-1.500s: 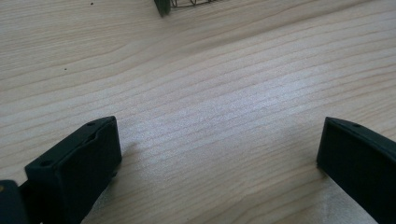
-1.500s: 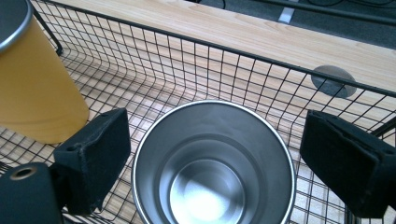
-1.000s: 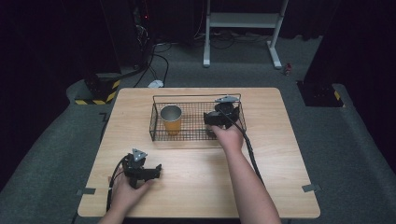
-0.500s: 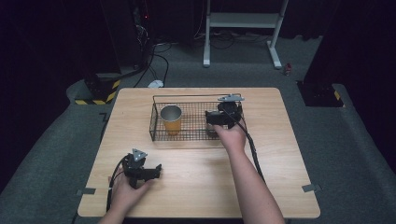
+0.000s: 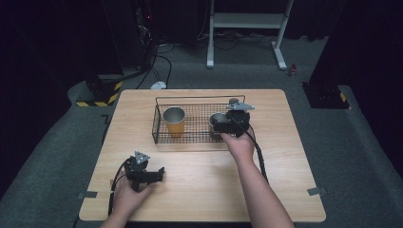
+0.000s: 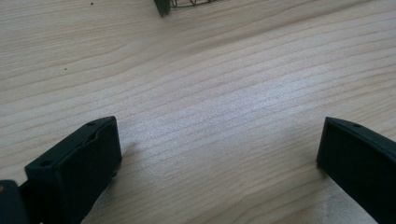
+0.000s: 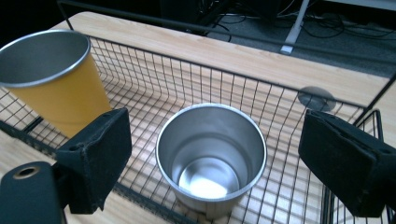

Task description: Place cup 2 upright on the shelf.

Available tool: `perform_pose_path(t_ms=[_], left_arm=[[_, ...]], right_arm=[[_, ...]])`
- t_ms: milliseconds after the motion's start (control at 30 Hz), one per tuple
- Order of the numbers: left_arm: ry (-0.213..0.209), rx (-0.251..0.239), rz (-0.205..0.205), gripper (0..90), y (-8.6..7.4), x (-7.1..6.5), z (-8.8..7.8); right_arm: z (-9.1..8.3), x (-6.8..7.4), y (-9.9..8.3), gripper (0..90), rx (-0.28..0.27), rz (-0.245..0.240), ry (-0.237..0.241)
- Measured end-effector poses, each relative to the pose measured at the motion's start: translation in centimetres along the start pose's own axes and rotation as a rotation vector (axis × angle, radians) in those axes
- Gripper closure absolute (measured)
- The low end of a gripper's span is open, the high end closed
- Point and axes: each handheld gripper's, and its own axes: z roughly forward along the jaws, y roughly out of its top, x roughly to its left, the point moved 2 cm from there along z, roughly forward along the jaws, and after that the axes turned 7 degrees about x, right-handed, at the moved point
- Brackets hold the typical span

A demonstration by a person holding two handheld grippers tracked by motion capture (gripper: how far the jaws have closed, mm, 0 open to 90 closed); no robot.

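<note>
Both hand-held grippers are spread wide with nothing between their jaws. The right hand-held gripper sits at the right end of a black wire basket, jaws apart on either side of a steel cup that stands upright on the basket floor, neither jaw touching it. An orange cup with a steel rim stands upright toward the basket's left end, well apart from the steel one. The left hand-held gripper rests low on the worktop near its front left corner, its jaws just above bare wood.

The worktop is pale wood with rounded corners, standing on grey carpet in a dark room. The basket lies across the far middle, leaving a broad bare band of wood along the near side and strips at both ends. Behind the worktop stand a white frame, loose cables on the floor and a yellow-and-black striped block at far left.
</note>
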Motion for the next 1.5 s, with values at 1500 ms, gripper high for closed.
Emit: perform_pose_path(t_ms=[1500], left_arm=[[0.0,-0.002,-0.001,0.2,0.0,0.0,0.0]], right_arm=[[-8.1,-4.2,-12.2,9.6,-0.002,-0.02,-0.079]])
